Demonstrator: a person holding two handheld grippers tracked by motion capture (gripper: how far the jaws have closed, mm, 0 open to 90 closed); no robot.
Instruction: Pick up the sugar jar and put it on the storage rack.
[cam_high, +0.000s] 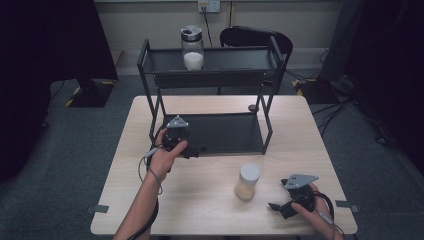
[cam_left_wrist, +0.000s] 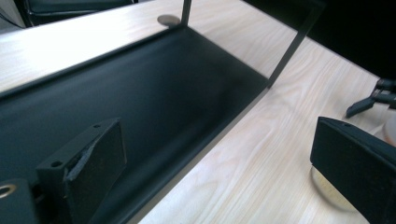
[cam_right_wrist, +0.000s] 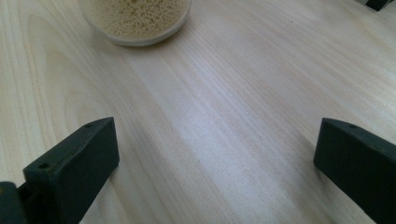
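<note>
Reaching for the clear round jar of beige grains (cam_high: 247, 181) at lower centre of the pale wooden surface (cam_high: 200, 195), the released right tool (cam_high: 278, 206) should straddle it squarely; the left tool (cam_high: 199, 150) idles released.

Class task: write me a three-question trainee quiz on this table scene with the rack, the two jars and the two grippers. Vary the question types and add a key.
1. True or false: the jar of white powder stands on the top shelf of the black rack.
2. Which gripper is nearer the jar of yellow grains on the table? A) left gripper B) right gripper
3. Fill in: the jaws of both grippers are ____.

Key
1. True; the bottom shelf holds nothing.
2. B; in the right gripper view the jar's base sits just ahead of the jaws.
3. Open; each gripper view shows a wide gap with nothing held.
</note>
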